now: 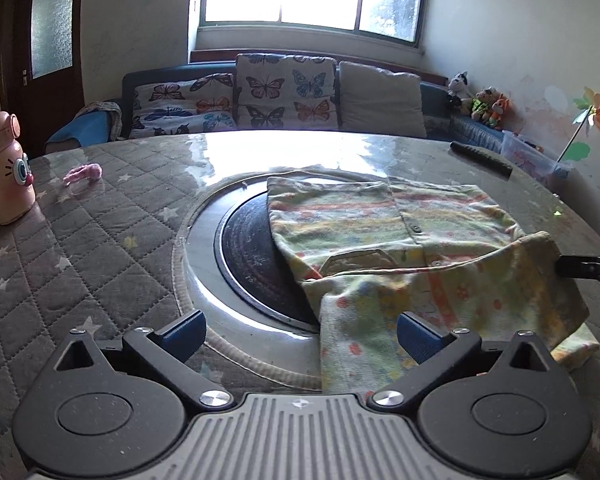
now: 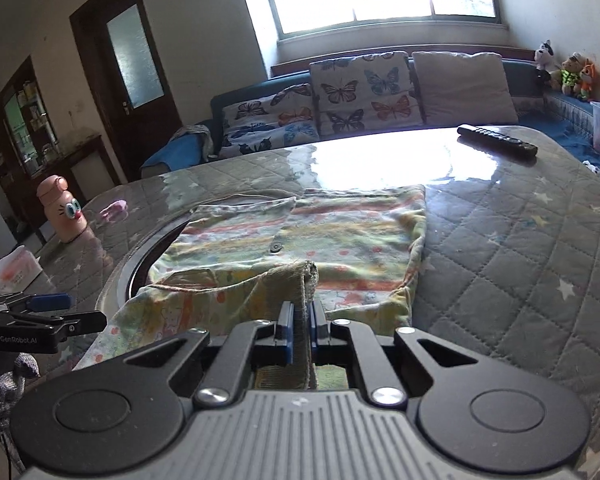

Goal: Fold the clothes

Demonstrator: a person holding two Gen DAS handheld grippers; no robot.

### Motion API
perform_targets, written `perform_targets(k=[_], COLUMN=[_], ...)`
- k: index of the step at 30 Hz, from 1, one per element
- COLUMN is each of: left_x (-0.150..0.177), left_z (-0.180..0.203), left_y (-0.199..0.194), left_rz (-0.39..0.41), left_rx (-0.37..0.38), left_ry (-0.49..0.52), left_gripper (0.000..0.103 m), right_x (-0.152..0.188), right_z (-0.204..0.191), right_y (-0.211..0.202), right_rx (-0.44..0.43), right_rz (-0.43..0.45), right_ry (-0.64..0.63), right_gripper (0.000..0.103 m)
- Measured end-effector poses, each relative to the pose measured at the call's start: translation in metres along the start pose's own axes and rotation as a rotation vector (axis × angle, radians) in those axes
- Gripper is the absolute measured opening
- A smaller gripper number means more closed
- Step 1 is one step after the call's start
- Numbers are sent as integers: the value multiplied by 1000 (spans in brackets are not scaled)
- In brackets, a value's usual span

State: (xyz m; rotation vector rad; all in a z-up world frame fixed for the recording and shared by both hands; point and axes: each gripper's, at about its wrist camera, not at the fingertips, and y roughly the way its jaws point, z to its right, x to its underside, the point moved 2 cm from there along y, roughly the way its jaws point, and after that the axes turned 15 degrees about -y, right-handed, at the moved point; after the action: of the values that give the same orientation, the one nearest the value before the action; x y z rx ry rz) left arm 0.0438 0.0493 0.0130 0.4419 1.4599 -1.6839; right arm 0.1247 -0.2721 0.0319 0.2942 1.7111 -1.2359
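Observation:
A small striped pastel shirt (image 1: 380, 224) with buttons lies on the round quilted table (image 1: 100, 232), partly over the dark hotplate (image 1: 252, 252) at its middle. It also shows in the right wrist view (image 2: 332, 236). My right gripper (image 2: 301, 330) is shut on the shirt's near ribbed edge and holds it lifted above the rest of the cloth. My left gripper (image 1: 300, 334) is open, its jaws wide apart, just above the shirt's near left corner (image 1: 360, 344). The left gripper also shows at the left edge of the right wrist view (image 2: 56, 312).
A pink cartoon bottle (image 1: 4, 168) and a pink hair tie (image 1: 82, 174) sit on the table's left. A black remote (image 1: 480, 158) lies at the far right. A sofa with butterfly cushions (image 1: 284, 96) stands behind the table.

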Motion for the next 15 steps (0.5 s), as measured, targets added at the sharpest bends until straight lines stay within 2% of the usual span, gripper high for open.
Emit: perform_targets(k=[5, 8, 15], left_x=[-6, -13, -19], left_z=[0, 2, 13], left_y=[13, 23, 49], left_rz=[-9, -7, -13], left_rx=[-64, -105, -139], left_ry=[13, 34, 107], left_gripper=[103, 103, 103], right_x=[7, 9, -2], right_z=[3, 1, -14], right_y=[13, 15, 39], right_rx=[22, 26, -60], right_rz=[-55, -53, -38], right_ry=[-7, -29, -101], right_gripper=[9, 10, 10])
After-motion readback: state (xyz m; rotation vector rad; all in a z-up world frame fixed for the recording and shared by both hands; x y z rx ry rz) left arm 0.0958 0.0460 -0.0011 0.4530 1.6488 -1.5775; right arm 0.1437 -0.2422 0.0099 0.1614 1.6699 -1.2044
